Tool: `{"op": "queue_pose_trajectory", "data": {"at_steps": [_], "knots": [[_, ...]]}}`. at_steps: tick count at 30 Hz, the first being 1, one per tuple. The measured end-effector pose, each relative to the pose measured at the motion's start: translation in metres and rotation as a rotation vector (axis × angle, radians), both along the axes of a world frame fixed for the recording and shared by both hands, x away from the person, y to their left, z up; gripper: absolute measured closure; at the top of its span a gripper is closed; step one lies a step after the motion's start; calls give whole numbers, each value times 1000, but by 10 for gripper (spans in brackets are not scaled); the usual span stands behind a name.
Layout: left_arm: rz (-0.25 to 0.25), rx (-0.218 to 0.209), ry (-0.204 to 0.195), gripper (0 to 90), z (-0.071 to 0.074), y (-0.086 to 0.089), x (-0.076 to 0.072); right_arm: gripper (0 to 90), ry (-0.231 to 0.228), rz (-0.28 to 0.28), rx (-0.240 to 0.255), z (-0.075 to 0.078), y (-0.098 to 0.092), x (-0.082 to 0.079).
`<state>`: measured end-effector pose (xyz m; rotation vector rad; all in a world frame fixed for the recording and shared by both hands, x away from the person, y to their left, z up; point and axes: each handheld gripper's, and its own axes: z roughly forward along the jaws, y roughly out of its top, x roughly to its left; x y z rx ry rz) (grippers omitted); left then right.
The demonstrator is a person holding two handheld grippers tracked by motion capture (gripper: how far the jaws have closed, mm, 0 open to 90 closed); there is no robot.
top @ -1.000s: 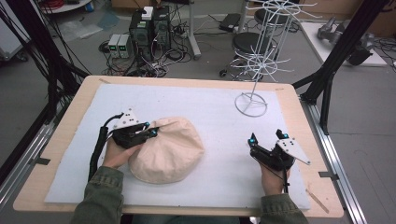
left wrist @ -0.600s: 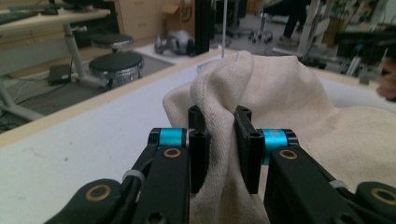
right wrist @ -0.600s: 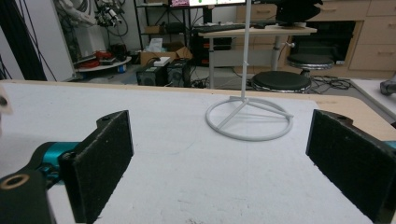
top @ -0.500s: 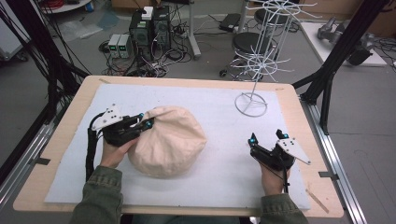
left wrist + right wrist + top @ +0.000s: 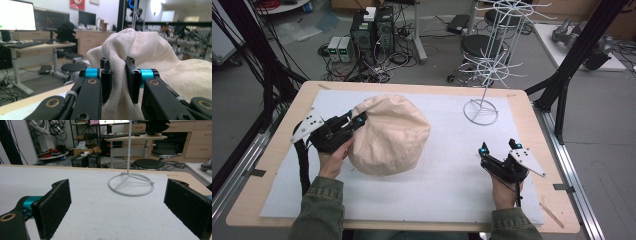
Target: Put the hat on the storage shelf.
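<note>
1. My left gripper [image 5: 357,120] is clamped on a fold of the beige cloth hat [image 5: 389,134]; in the left gripper view the fabric [image 5: 120,75] is bunched between both jaws.
2. The hat bulges out just ahead of that gripper, w/ its lower edge on the white mat [image 5: 447,175].
3. My right gripper [image 5: 497,150] rests low over the mat, jaws spread wide w/ nothing between them, well apart from the hat.
4. A white wire rack [image 5: 482,111] stands ahead of the right gripper; its ring base [image 5: 131,183] sits on the mat.
</note>
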<state>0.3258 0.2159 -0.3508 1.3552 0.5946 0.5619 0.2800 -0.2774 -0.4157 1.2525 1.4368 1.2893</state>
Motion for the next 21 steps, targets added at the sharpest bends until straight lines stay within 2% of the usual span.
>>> {"op": "queue_pose_trajectory", "data": {"at_steps": [1, 2, 6, 10, 16, 21], "knots": [[5, -32, -12, 782, 3, 1, -1, 65, 0, -1, 0, 0, 0, 0], [5, -32, -12, 782, 3, 1, -1, 64, 1, -1, 4, 0, 0, 0], [2, -95, -58, 782, 14, -1, -2, 65, 0, -3, 8, 0, -1, 0], [9, -109, -79, 780, 23, -4, -1, 65, 1, -3, 10, 0, -1, 0], [-4, -166, -114, 780, 39, -12, 6, 65, 5, 0, 18, 0, -1, 0], [9, -154, -121, 780, 52, -20, 16, 65, 9, 6, 24, 0, -1, 1]]}}
